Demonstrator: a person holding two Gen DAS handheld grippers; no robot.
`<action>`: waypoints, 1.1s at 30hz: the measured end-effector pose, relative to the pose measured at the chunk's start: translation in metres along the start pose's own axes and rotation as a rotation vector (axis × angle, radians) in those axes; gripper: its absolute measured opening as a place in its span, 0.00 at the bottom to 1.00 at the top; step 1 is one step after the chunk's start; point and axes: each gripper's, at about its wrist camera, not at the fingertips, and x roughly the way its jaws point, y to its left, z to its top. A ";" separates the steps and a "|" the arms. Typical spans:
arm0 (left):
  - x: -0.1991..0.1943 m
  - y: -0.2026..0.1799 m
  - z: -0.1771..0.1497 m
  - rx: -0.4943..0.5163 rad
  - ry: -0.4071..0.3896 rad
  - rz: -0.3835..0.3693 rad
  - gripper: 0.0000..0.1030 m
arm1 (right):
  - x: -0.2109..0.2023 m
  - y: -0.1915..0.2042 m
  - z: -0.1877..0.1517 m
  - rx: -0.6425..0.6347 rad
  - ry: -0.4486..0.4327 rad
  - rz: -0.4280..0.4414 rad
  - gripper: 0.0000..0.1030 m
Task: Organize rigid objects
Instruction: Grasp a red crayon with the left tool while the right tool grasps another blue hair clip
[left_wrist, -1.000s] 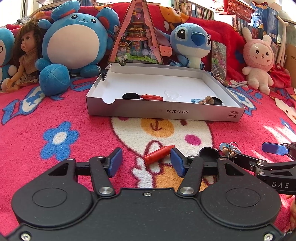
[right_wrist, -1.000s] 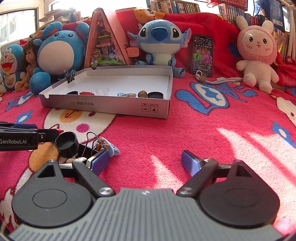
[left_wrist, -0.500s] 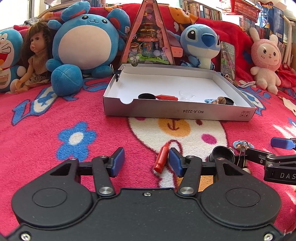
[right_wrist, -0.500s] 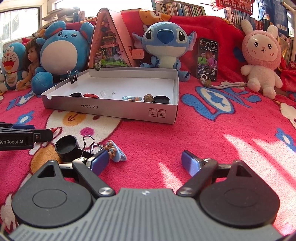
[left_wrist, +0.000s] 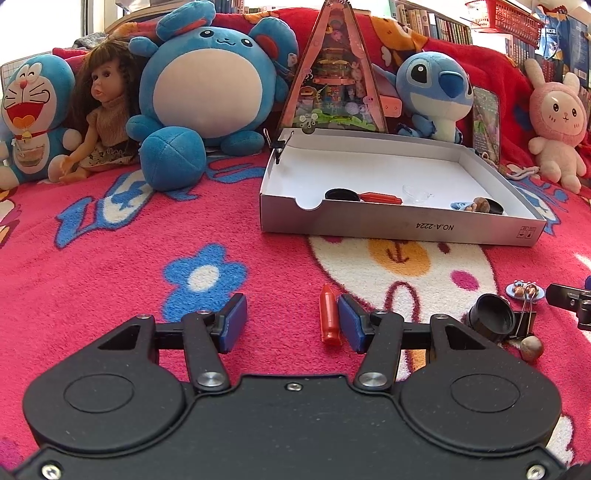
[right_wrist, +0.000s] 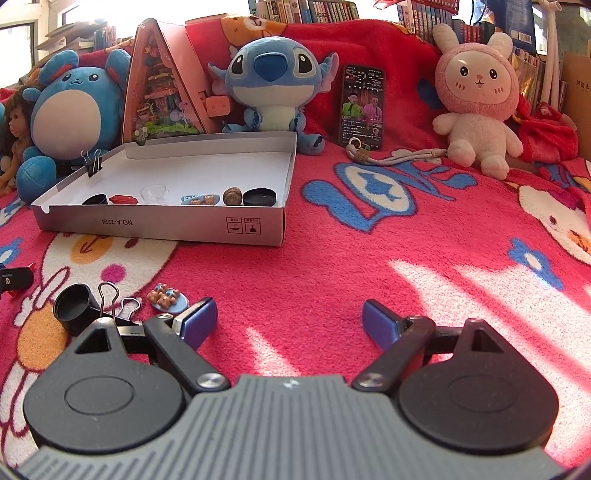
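Observation:
A small red bullet-shaped piece (left_wrist: 328, 317) lies on the pink blanket between the fingers of my left gripper (left_wrist: 291, 321). It rests lengthwise against the right blue pad, and the left pad stands well clear, so the gripper is open. My right gripper (right_wrist: 290, 323) hangs open over bare blanket with nothing between its fingers. Just left of it lie a black cap (right_wrist: 72, 306), a binder clip (right_wrist: 114, 306) and a blue bear charm (right_wrist: 168, 299). A brown nut (left_wrist: 532, 347) lies near them. The shallow grey cardboard box (left_wrist: 399, 225) holds several small pieces.
Plush toys, a doll (left_wrist: 103, 122) and a triangular toy house (left_wrist: 334, 74) line the back behind the box. A phone (right_wrist: 364, 107) leans there with a corded keychain (right_wrist: 399, 157) in front. A binder clip (right_wrist: 92, 162) sits on the box's rim.
My left gripper swung left, and the red piece turned from lying crosswise to lying lengthwise along the right pad. The right gripper's view shifted slightly to the right; its jaws stayed as wide.

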 end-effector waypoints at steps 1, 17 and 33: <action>-0.001 0.001 -0.001 0.005 0.001 0.004 0.51 | -0.001 0.000 0.000 -0.001 -0.001 0.006 0.89; -0.013 0.018 -0.009 0.021 0.021 0.025 0.57 | 0.007 0.019 0.002 -0.082 0.018 0.042 0.89; -0.016 0.022 -0.006 0.040 -0.028 0.037 0.64 | -0.001 0.022 -0.001 -0.062 0.037 0.062 0.89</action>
